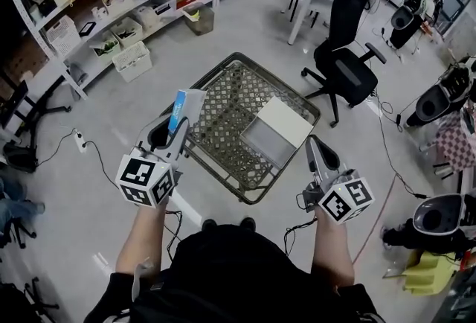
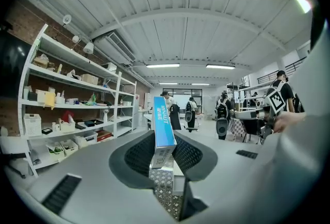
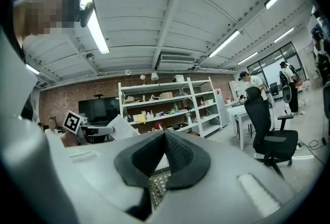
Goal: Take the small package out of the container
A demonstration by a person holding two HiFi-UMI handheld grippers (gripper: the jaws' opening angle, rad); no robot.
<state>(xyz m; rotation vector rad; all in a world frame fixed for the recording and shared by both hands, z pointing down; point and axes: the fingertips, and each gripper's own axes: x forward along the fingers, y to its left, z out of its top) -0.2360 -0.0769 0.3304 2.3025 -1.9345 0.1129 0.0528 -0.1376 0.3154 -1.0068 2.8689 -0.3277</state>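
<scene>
Left gripper view: left gripper [image 2: 164, 158] clamped on the slim blue-and-white cardboard package [image 2: 163, 124], held upright above the left rim of the dark wire-mesh basket [image 1: 239, 56]. Right gripper [image 3: 164, 138] pinched together, empty. Risk: grip sits low on the pkg's end, so a quick swing could lever it loose & drop it back in beside the flat white box [image 1: 284, 120].

Left tongs [image 2: 164, 158] clamp blue package [image 2: 163, 124], upright.

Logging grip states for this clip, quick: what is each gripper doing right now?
Left gripper: closed on the small package.
Right gripper: fingers shut together, nothing between them.
</scene>
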